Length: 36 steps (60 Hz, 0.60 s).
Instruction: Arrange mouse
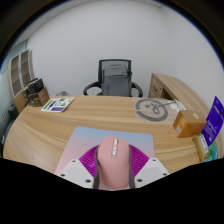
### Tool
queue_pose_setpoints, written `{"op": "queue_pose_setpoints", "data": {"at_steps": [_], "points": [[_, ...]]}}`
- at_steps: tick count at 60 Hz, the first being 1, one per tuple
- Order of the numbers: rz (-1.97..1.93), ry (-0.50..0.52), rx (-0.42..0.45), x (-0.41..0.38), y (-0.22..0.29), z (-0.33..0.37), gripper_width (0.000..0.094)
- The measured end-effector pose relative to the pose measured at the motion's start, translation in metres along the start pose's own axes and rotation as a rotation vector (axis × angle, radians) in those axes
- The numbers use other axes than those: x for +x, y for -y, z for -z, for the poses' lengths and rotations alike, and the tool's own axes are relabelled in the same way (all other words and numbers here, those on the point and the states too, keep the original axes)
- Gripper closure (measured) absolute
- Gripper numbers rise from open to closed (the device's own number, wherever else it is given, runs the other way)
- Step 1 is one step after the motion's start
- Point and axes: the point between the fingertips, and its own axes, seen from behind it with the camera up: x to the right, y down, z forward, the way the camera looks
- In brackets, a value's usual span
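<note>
The pink computer mouse with a pale scroll wheel (113, 166) sits low and close to the camera, right between the gripper's (110, 176) two fingers, its nose pointing away over the desk. The pale pads (76, 169) on the fingers' inner faces lie tight along both flanks of the mouse, so the gripper appears to be pinching it, though the contact on the far side is partly hidden by the mouse's own body. Under and around the mouse lies a rectangular mouse mat in soft pink and lilac tones (95, 140), its far edge just ahead of the mouse's nose. The mat rests on a broad, curved desk of light wood grain (100, 115). Well beyond the mat, toward the right, a round grey disc with a dark ring (151, 110) lies flat on the desk, and near it further right stands a small brown cardboard box (186, 122), with a purple-and-white carton (215, 116) just beside that. On the left part of the desk lies a flat printed booklet with green and purple patches (58, 103). Behind the desk stands a grey mesh-backed office chair with armrests (115, 77), before a plain white wall (120, 30), and a shelving unit (22, 72) stands at the far left.
</note>
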Motion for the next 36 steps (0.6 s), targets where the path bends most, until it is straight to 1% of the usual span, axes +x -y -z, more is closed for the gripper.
{"op": "queue_pose_setpoints", "data": {"at_steps": [6, 7, 9, 10, 12, 19, 21, 22, 25, 27, 36], "points": [[0.002, 0.012, -0.052, -0.005, -0.014, -0.018, 0.0541], [0.007, 0.011, -0.067, -0.005, -0.019, -0.021, 0.0524], [0.019, 0.009, -0.043, -0.005, -0.015, -0.021, 0.0515], [0.03, 0.007, -0.045, -0.005, -0.017, -0.023, 0.0505], [0.041, 0.004, -0.036, -0.004, -0.016, -0.022, 0.0476], [-0.007, 0.014, -0.062, -0.005, -0.02, -0.021, 0.0356], [-0.025, 0.03, -0.072, -0.008, -0.021, -0.02, 0.0301], [-0.029, 0.042, -0.071, -0.01, -0.021, -0.019, 0.0255], [-0.038, 0.047, -0.08, -0.008, -0.023, -0.014, 0.0081], [-0.048, 0.029, -0.082, -0.005, -0.023, -0.007, 0.0109], [-0.066, -0.026, -0.038, -0.005, -0.028, 0.044, 0.0103]]}}
